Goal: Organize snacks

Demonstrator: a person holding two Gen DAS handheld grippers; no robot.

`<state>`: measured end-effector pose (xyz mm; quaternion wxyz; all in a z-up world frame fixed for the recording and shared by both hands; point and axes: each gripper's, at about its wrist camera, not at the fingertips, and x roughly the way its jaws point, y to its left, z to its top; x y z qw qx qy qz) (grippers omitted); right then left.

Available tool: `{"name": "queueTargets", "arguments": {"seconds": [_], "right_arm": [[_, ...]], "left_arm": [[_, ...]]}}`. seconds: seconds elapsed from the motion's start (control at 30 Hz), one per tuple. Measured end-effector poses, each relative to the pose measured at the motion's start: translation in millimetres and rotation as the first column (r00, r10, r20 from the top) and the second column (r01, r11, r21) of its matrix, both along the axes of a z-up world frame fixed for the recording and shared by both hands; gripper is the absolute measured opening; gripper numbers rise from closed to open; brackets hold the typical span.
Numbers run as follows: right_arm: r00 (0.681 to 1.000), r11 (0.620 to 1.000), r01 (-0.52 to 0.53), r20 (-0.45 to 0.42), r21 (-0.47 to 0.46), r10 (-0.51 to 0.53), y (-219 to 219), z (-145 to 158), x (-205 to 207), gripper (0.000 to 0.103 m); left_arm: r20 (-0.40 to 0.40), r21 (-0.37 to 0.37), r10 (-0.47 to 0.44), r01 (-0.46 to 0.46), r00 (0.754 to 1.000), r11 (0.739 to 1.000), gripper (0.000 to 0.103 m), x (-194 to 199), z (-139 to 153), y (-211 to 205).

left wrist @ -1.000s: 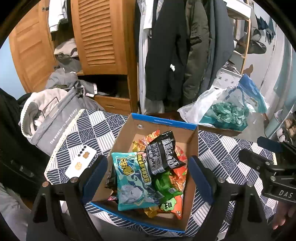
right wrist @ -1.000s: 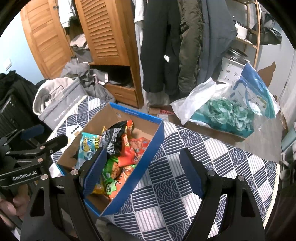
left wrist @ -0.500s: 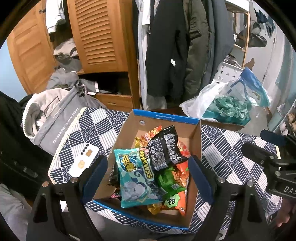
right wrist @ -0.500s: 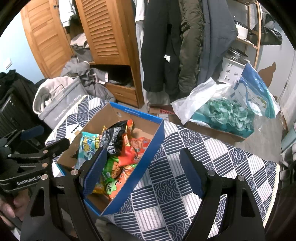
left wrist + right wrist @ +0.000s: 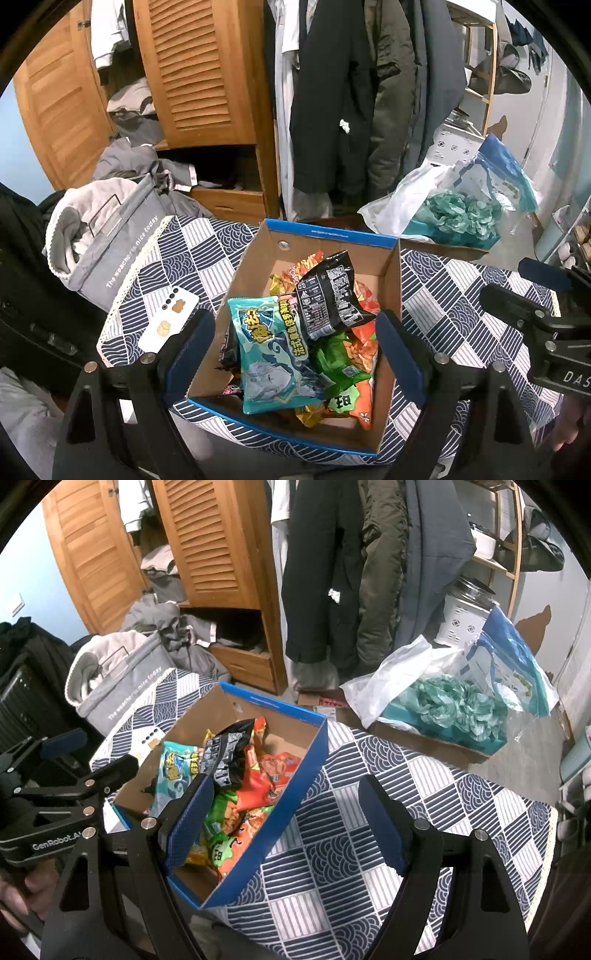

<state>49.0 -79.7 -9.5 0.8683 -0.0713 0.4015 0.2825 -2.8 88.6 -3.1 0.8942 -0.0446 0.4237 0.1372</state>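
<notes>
A blue-edged cardboard box [image 5: 332, 234] stands on the patterned table and holds several snack packets: a light blue one [image 5: 266, 350], a black one [image 5: 328, 295], green [image 5: 340, 362] and orange ones. My left gripper [image 5: 295, 354] is open and empty, hovering above the box with its jaws spread to about the box's width. My right gripper [image 5: 284, 823] is open and empty, above the box's right wall [image 5: 291, 797] and the tablecloth. The box also shows in the right wrist view, with the black packet [image 5: 229, 753] on top.
A white phone [image 5: 168, 319] lies on the table left of the box. A grey laundry bag [image 5: 110, 236] stands off the table's left corner. A plastic bag with teal stuff [image 5: 450, 705] sits beyond the far edge. Wardrobe and hanging coats [image 5: 354, 92] are behind.
My left gripper has drifted slightly back and up over the box. My right gripper has hardly moved. Both stay open.
</notes>
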Motion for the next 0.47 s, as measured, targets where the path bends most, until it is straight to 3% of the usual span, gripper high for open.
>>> {"name": "queueTargets", "arguments": {"seconds": [0.47], "right_arm": [[1.000, 1.000, 0.000, -0.001, -0.002, 0.000, -0.6, -1.3, -0.8, 0.080]], "left_arm": [[0.002, -0.012, -0.012, 0.012, 1.000, 1.000, 0.090, -0.2, 3.6, 1.9]]}}
